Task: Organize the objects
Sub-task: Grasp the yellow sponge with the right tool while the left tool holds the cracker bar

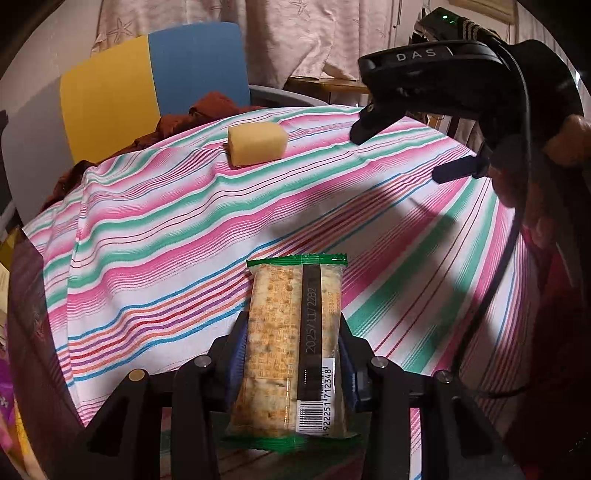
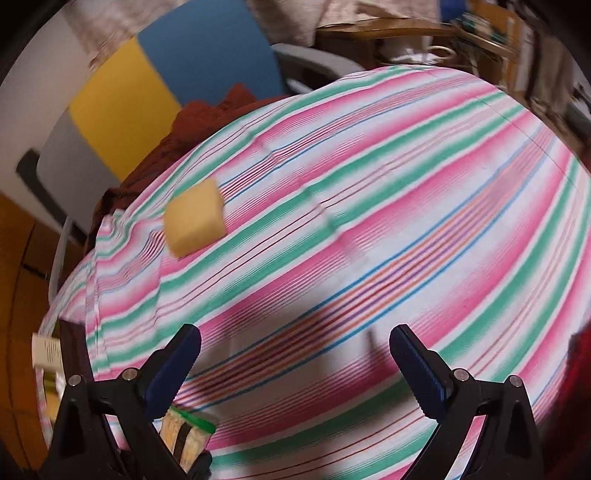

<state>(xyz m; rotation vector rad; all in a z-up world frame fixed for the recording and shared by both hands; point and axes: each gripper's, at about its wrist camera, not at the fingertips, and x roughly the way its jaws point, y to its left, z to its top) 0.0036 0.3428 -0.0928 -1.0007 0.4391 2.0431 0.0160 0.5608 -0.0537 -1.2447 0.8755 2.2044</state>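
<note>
A cracker packet point(image 1: 293, 343) in clear wrap with green ends stands between my left gripper's point(image 1: 293, 343) blue pads, which are shut on its sides above the striped cloth. Its top end point(image 2: 190, 437) also peeks out low left in the right wrist view. A yellow sponge block point(image 1: 257, 143) point(image 2: 195, 218) lies on the cloth toward the far left edge. My right gripper point(image 2: 295, 354) hovers open over the cloth with nothing between its fingers. In the left wrist view the right gripper point(image 1: 402, 151) hangs at the upper right, held by a hand point(image 1: 570, 138).
A table under a pink, green and white striped cloth point(image 1: 155, 236) fills both views. A chair point(image 1: 147, 88) with a blue and yellow back stands behind it, with dark red fabric point(image 1: 207, 110) on its seat. Curtains and a wooden shelf point(image 2: 424, 33) lie beyond.
</note>
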